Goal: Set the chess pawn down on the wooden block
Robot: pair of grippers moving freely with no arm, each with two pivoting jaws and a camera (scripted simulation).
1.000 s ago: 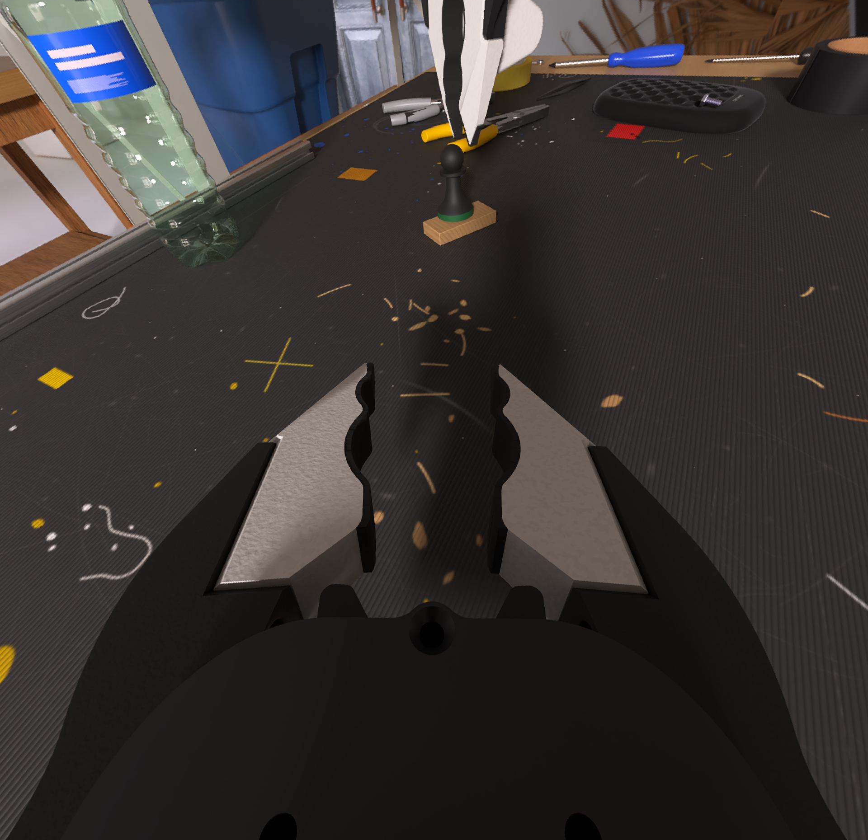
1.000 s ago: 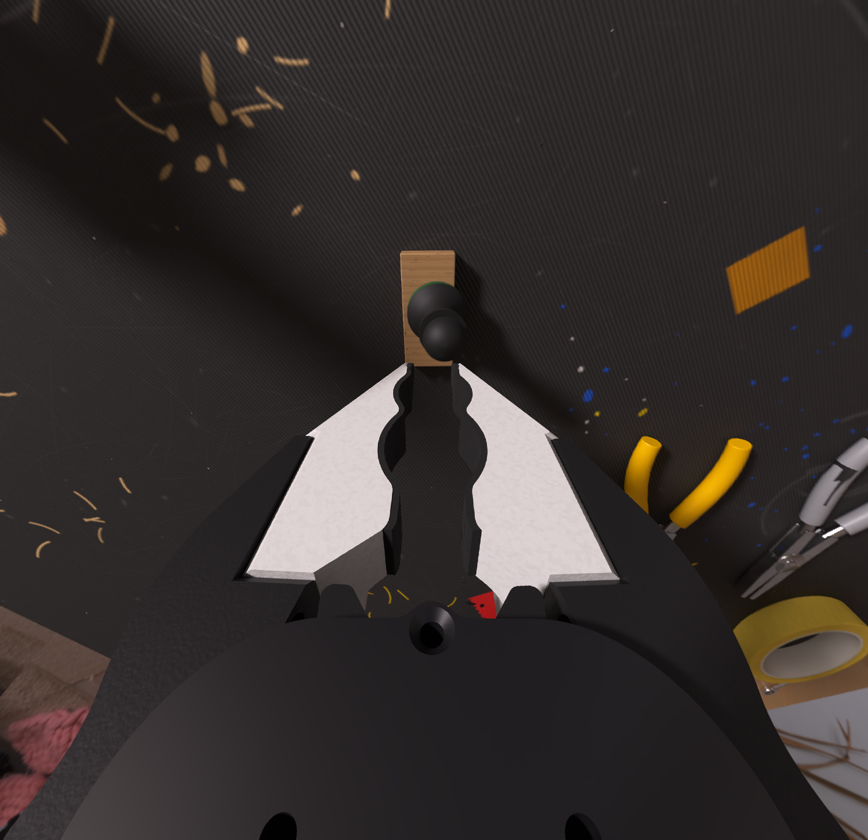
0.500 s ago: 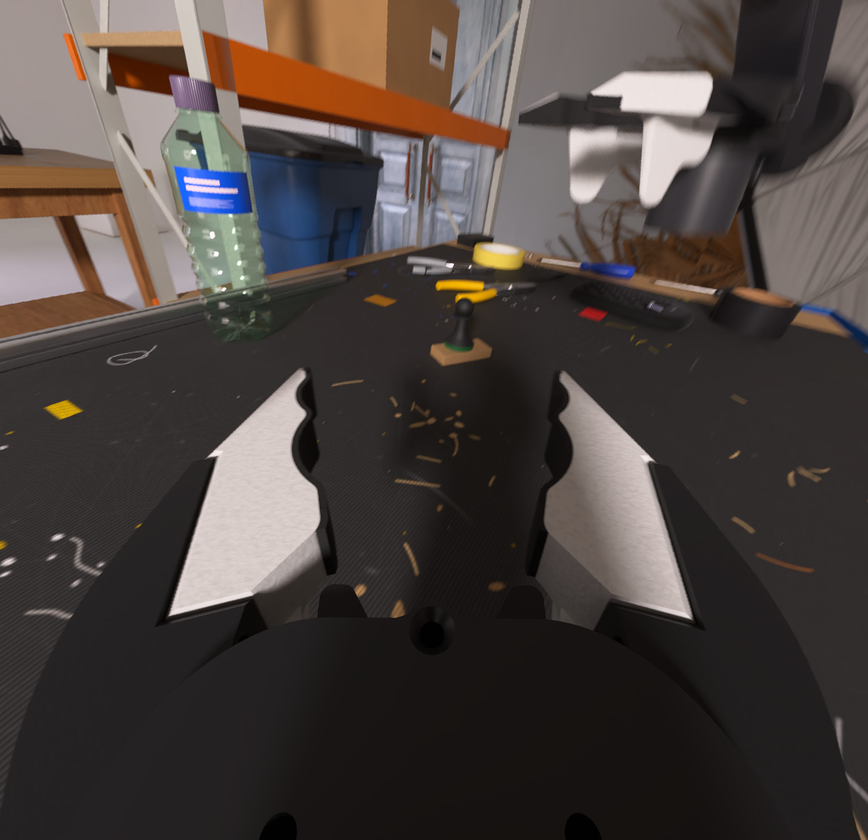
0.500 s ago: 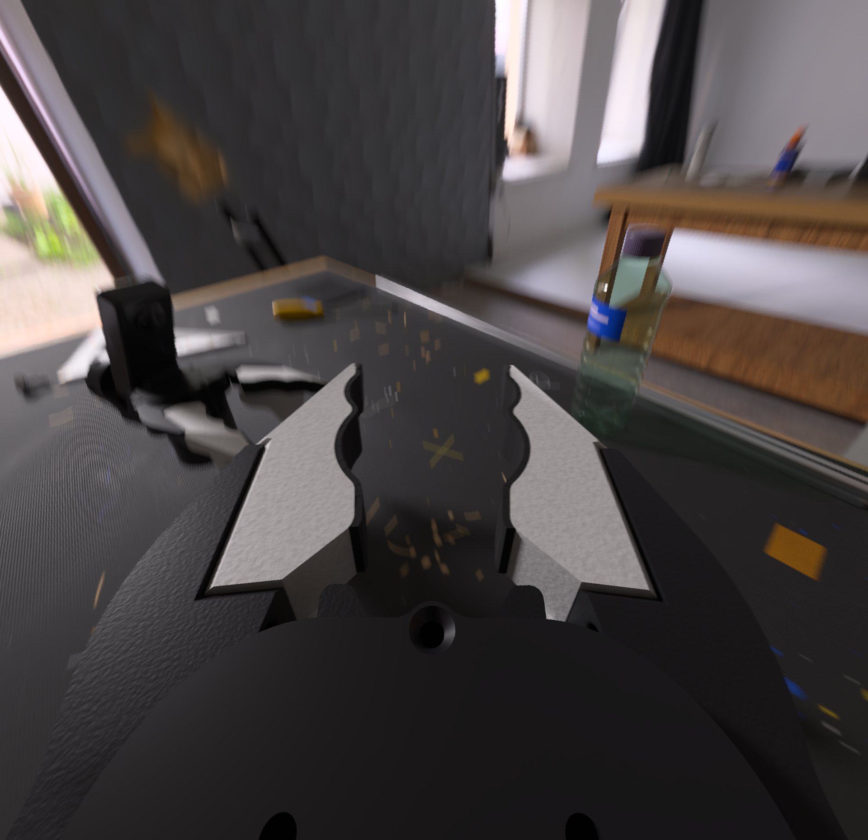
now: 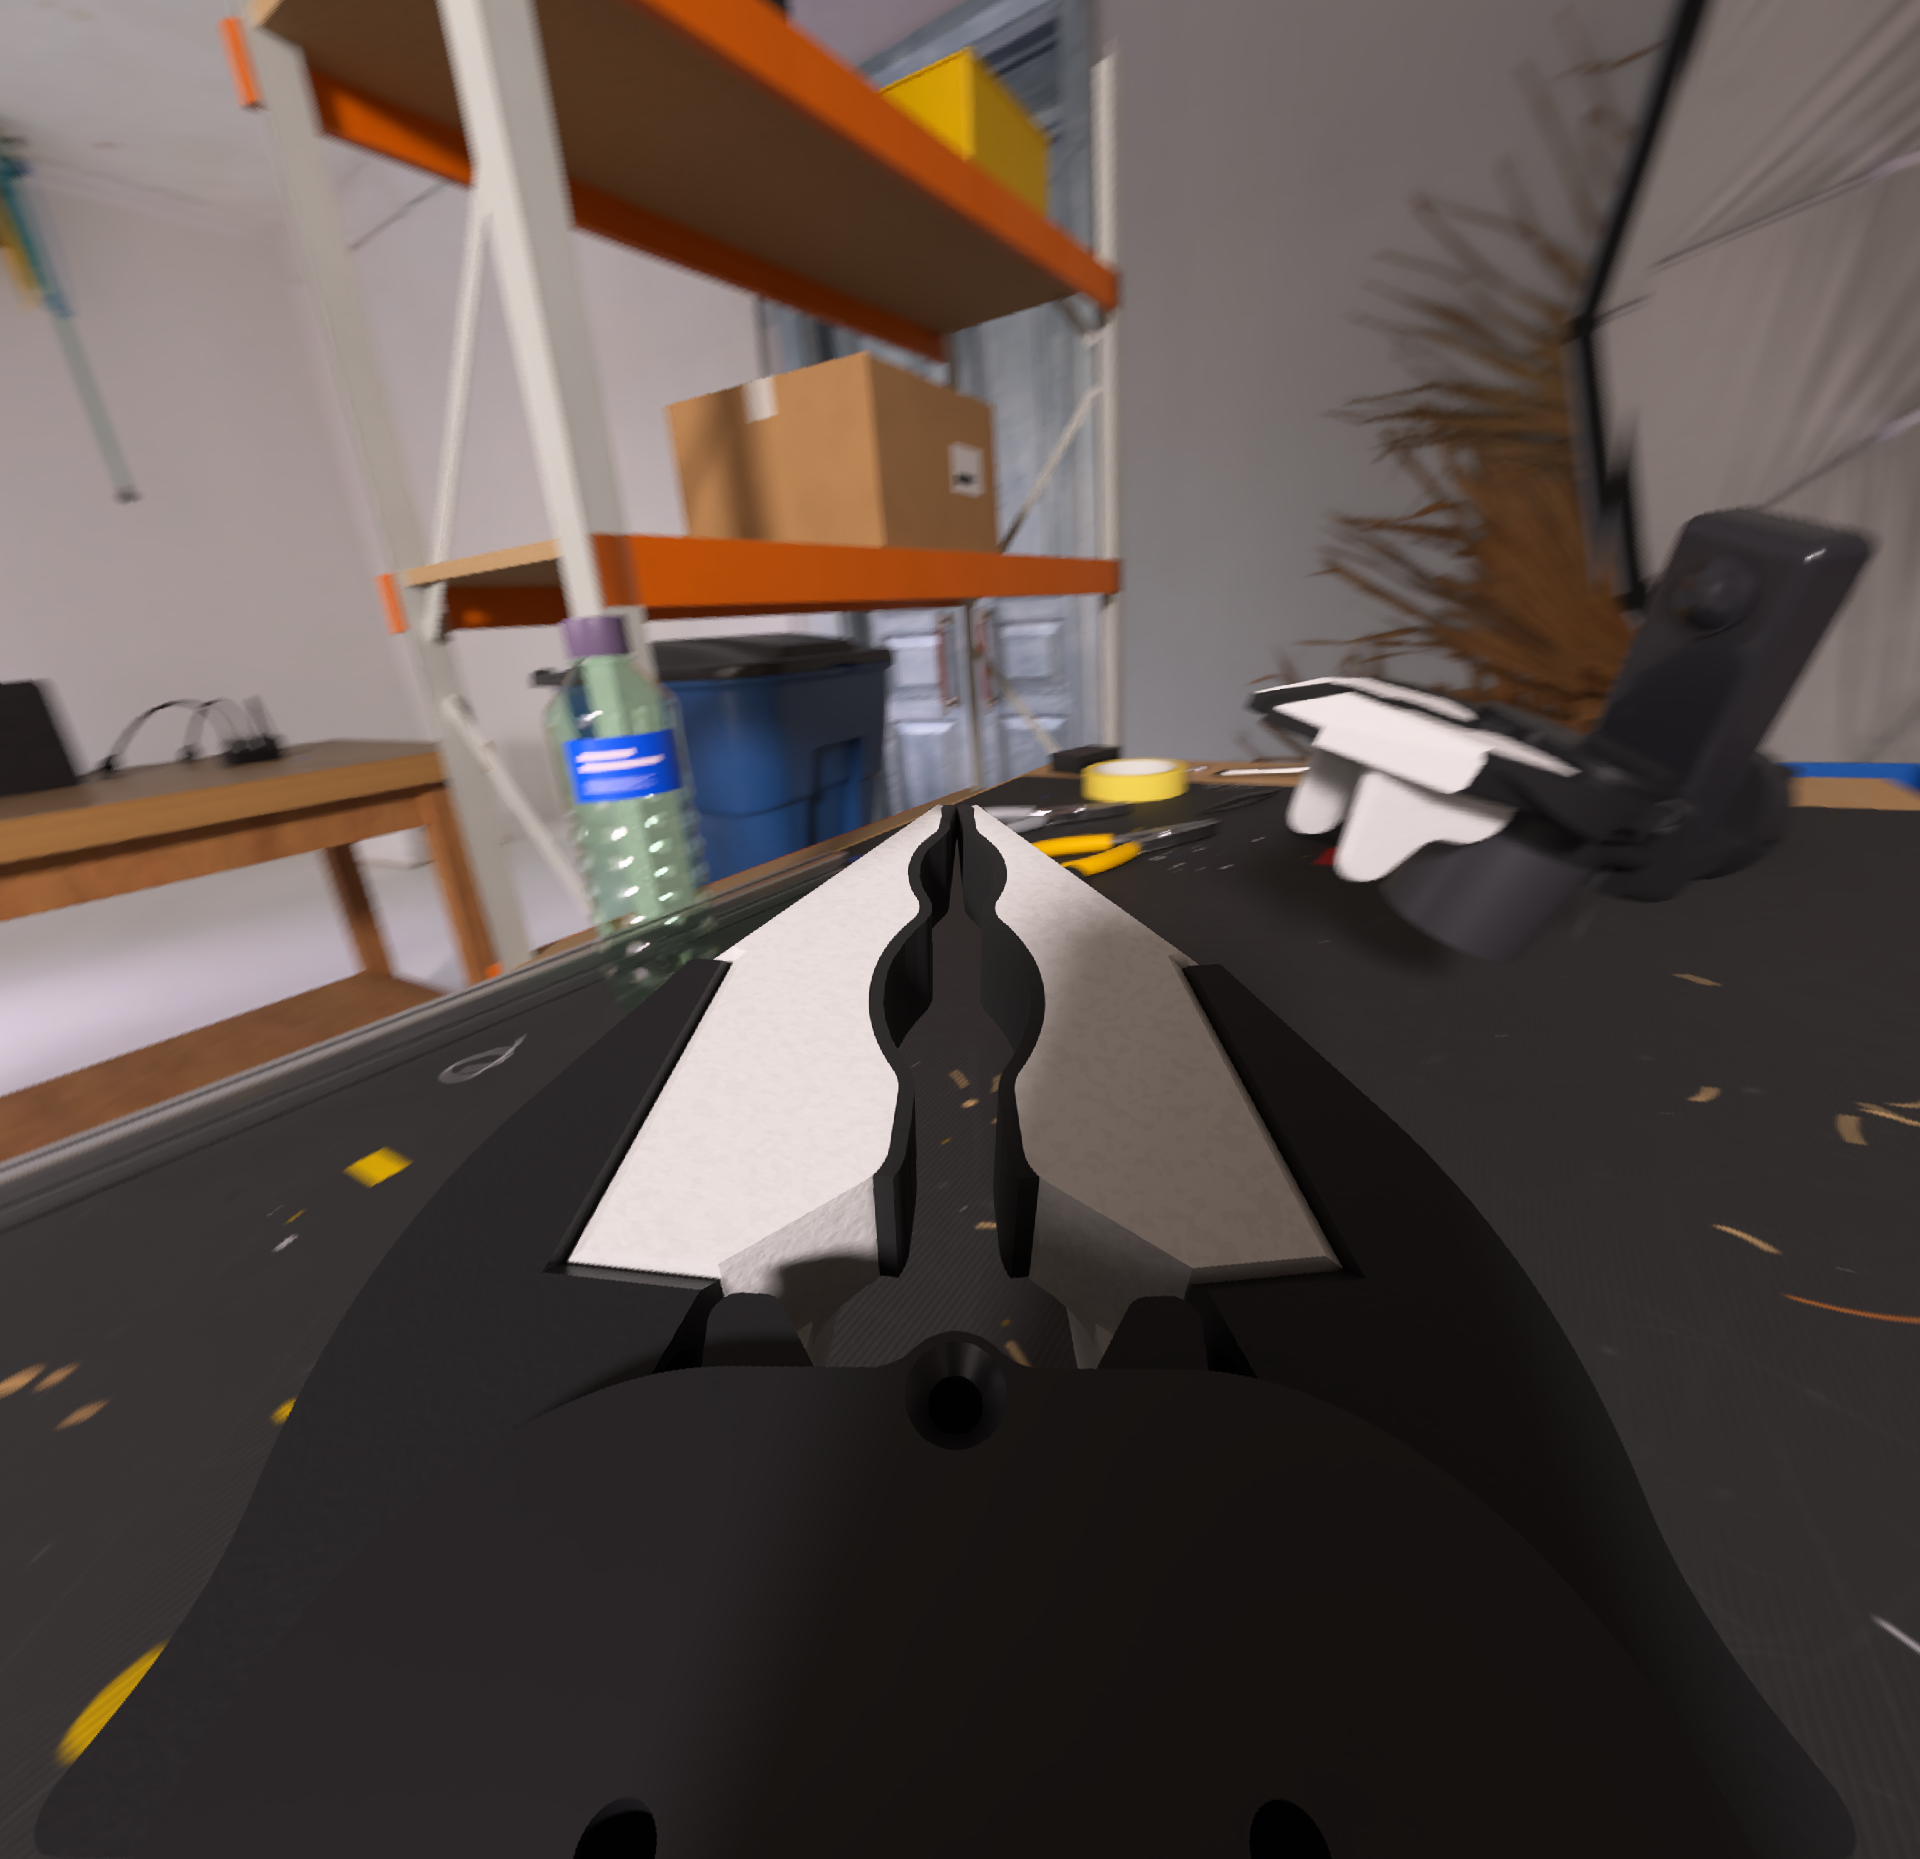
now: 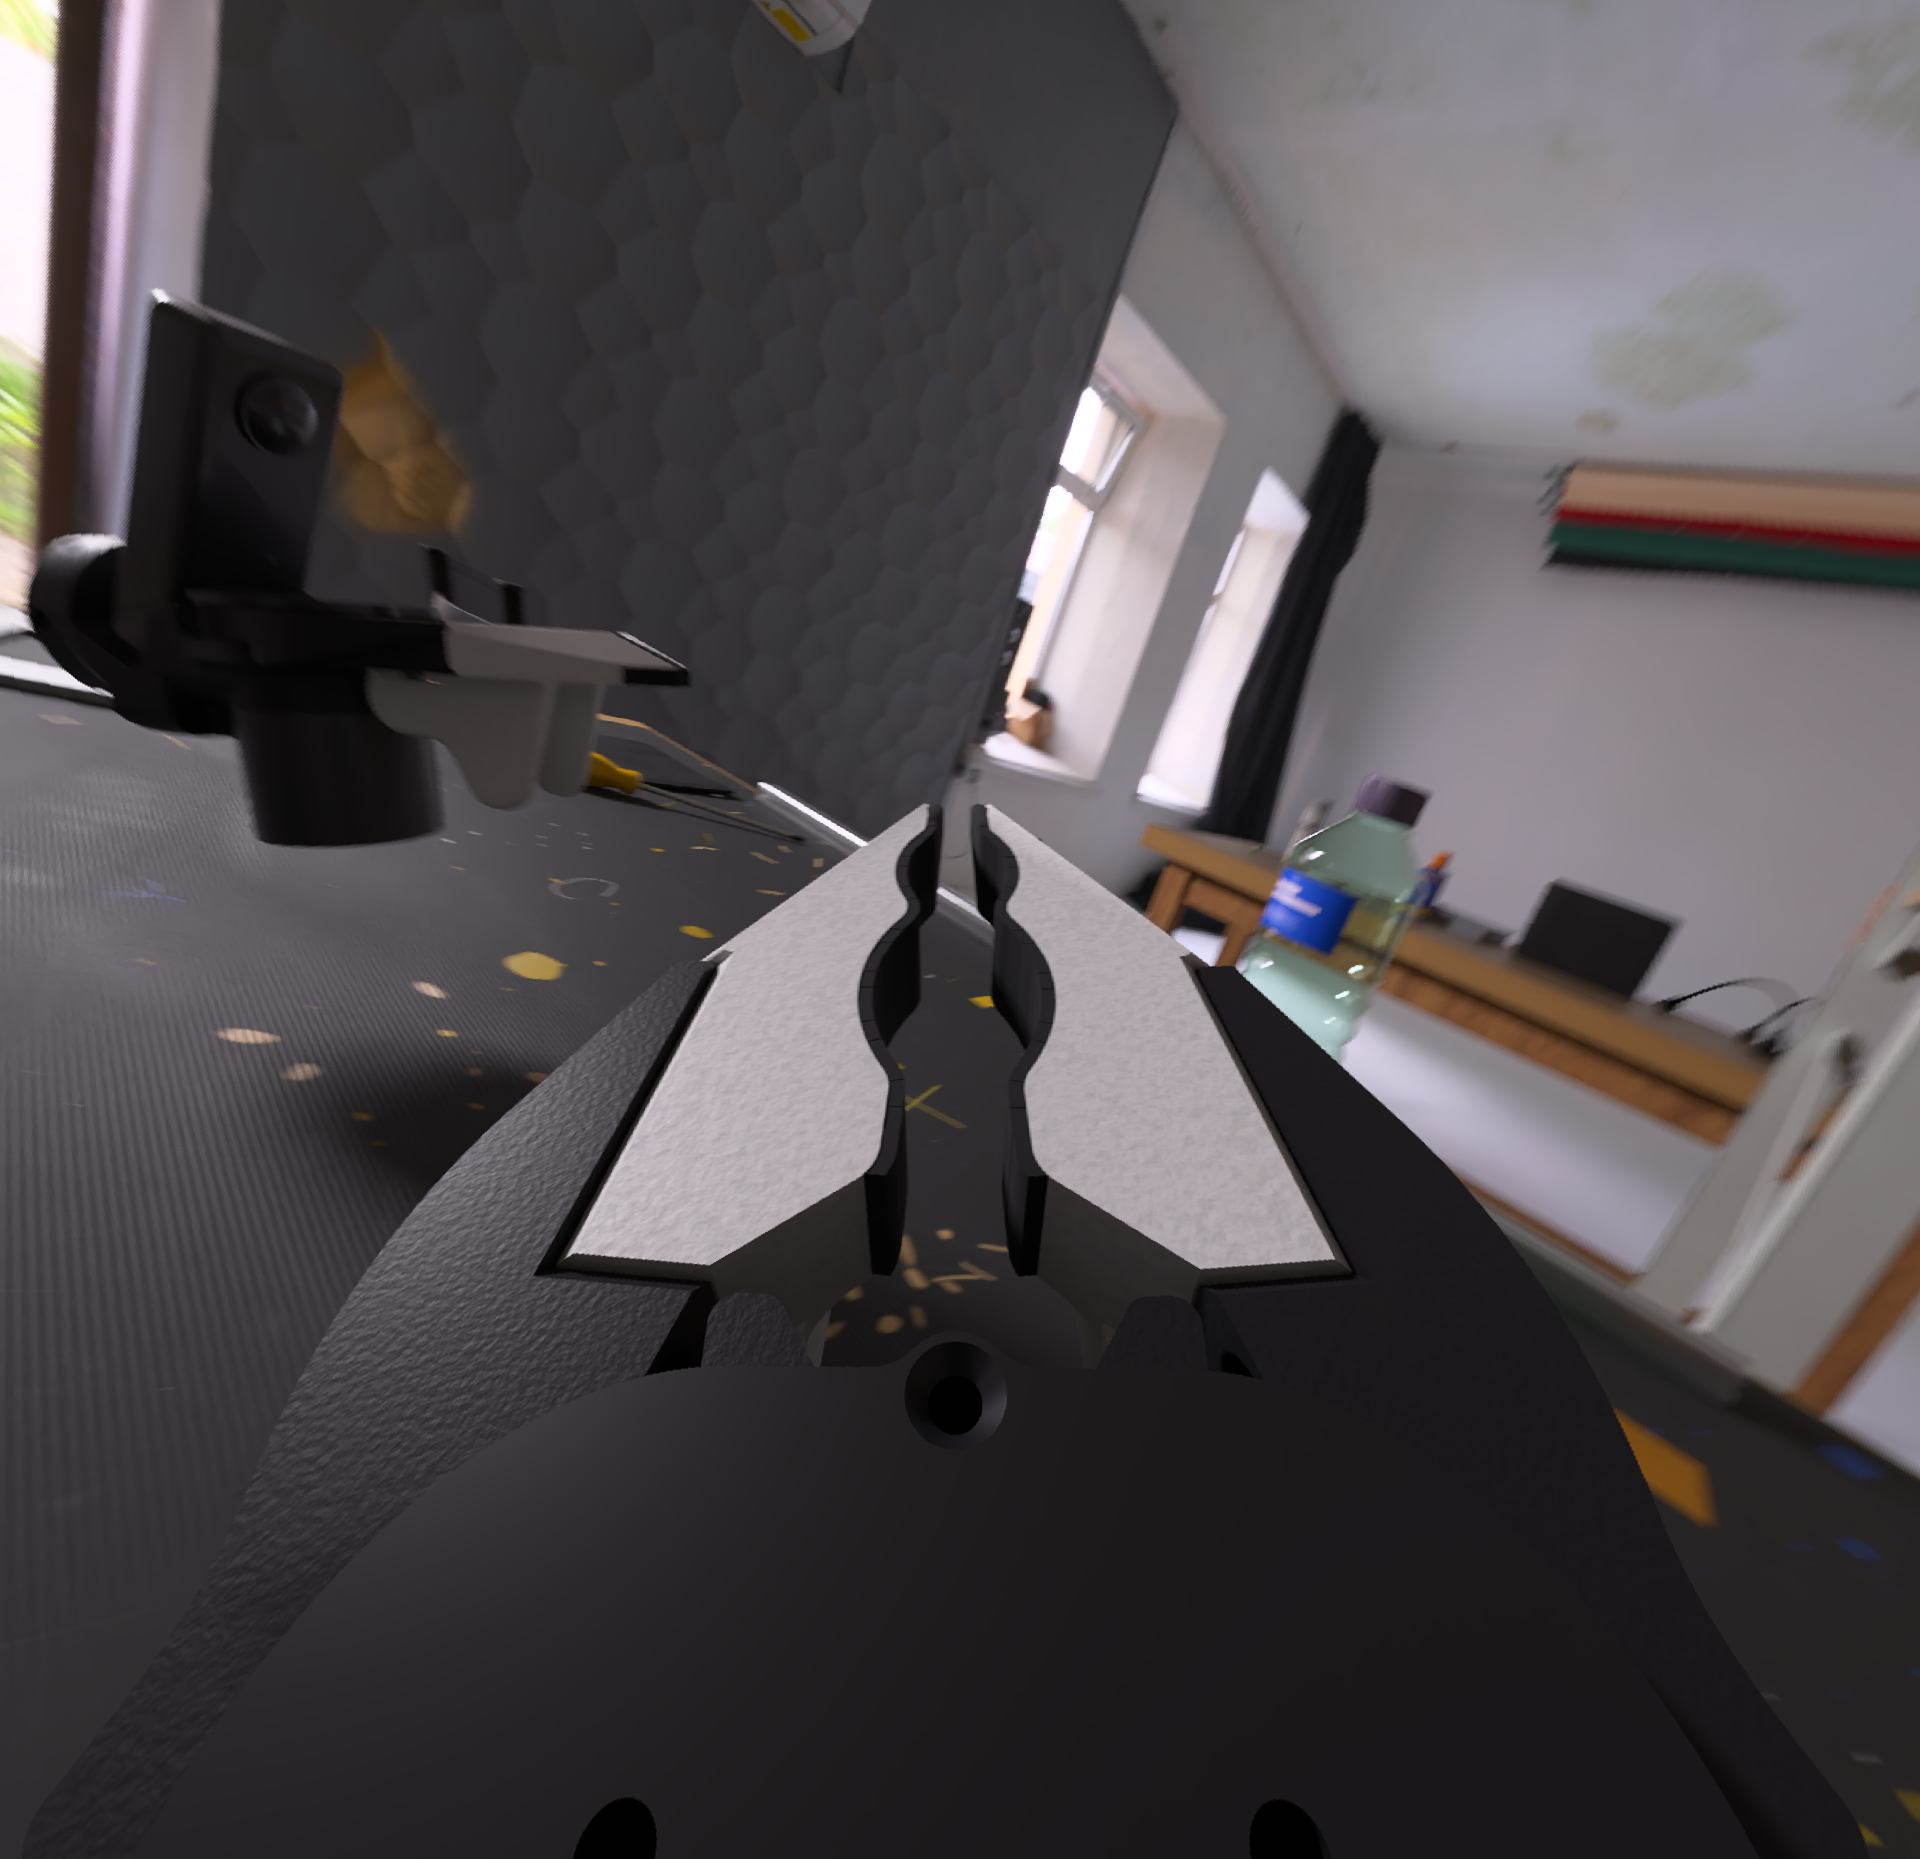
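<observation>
The chess pawn and the wooden block show in neither view; my own fingers cover the middle of the mat. My left gripper (image 5: pixel 956 820) is shut and empty, its tips touching, held low over the black mat (image 5: pixel 1558 1134). My right gripper (image 6: pixel 954 820) is empty and all but shut, with a thin slit between the tips. In the left wrist view the right gripper (image 5: pixel 1351 827) hovers above the mat at the right. In the right wrist view the left gripper (image 6: pixel 525 755) hovers at the upper left.
A clear plastic bottle (image 5: pixel 623 801) stands at the mat's left edge and also shows in the right wrist view (image 6: pixel 1330 936). Yellow tape (image 5: pixel 1132 779) and yellow-handled pliers (image 5: pixel 1081 851) lie at the far end. An orange shelf rack (image 5: pixel 727 562) stands behind. Wood chips litter the mat.
Both grippers have swung up and away from the pawn standing on the block, which is now out of sight. Both jaws opened wide half a second ago and have closed again.
</observation>
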